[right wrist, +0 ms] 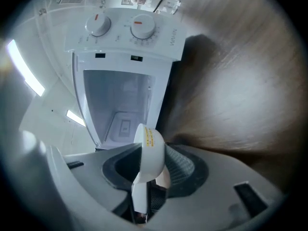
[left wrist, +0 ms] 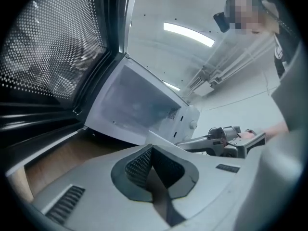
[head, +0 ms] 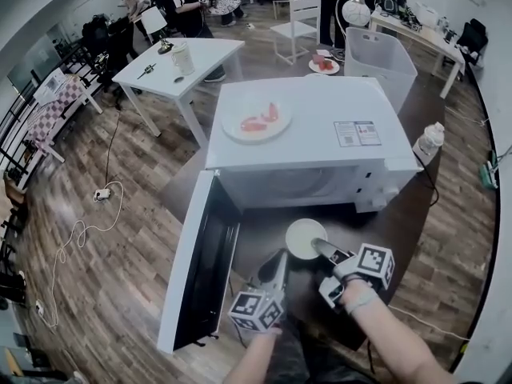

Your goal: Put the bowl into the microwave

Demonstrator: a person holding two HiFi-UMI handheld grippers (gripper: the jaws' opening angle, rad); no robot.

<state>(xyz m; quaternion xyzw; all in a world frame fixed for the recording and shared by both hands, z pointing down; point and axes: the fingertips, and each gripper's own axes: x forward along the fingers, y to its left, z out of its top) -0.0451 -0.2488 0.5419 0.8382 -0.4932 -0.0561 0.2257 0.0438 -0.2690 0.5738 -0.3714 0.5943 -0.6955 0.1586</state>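
Note:
The white microwave (head: pixel 308 134) stands on a dark table with its door (head: pixel 196 270) swung wide open to the left. My right gripper (head: pixel 322 249) is shut on the rim of a white bowl (head: pixel 304 237) and holds it just in front of the open cavity. In the right gripper view the bowl (right wrist: pixel 150 150) stands edge-on between the pads, and the empty cavity (right wrist: pixel 120 114) lies straight ahead. My left gripper (head: pixel 278 266) hovers beside the bowl's left, between it and the door. Its jaws (left wrist: pixel 153 170) are shut with nothing in them.
A plate with red food (head: pixel 256 118) lies on top of the microwave. A water bottle (head: pixel 428 142) stands at the table's right edge. A white bin (head: pixel 380 58), a white table (head: pixel 180 62) and people are behind. A cable (head: pixel 80 230) trails on the floor at left.

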